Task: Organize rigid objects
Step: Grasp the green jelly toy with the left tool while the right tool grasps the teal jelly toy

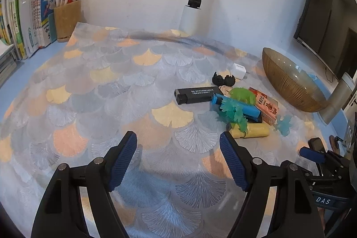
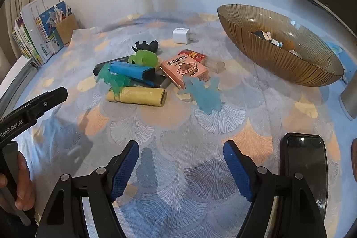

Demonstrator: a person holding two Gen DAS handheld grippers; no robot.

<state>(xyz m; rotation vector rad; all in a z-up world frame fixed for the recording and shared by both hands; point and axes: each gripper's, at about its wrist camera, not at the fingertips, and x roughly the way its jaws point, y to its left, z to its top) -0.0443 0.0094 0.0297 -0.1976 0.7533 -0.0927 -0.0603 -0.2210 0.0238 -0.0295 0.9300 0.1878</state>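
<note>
Ahead of both tongs, on the worktop (image 2: pixel 156 148) with its fan-print cloth, sits the pile to sort. Left tongs (image 1: pixel 178 144) and right tongs (image 2: pixel 180 152): both spread wide, nothing between the pads, hovering over bare cloth short of the pile. No contact with anything.

Pile, as seen from the right tongs: yellow tube (image 2: pixel 136 96) nearest, lying flat across the view; teal toy (image 2: pixel 113 79) draped over its left end. Blue block (image 2: pixel 131 69) stacked on a black bar (image 1: pixel 196 95) just behind. Green blob (image 2: pixel 144 57) and black figure (image 2: pixel 146 46) further back. Pink box (image 2: pixel 185 70) to the right of those, leaning over a red box (image 2: pixel 195 55). Light-blue toy (image 2: pixel 204 95) closest to the right tongs, flat on the cloth. White plug (image 2: pixel 181 36) apart at the back.

Bowl (image 2: pixel 279 59) is far right of the right tongs, tilted rim toward the camera; a few small items already in it, too small to identify. Likely the drop target, so the task looks barely started.

Judgement: right tongs are better placed for the light-blue toy or the tube, both unstacked and clear to reach. Left tongs are further from the pile, nearest the tube's left end. Stacked pieces could slide if lower ones get pulled first.

Phone (image 2: pixel 303 162) lies just right of the right tongs, out of the way.
</note>
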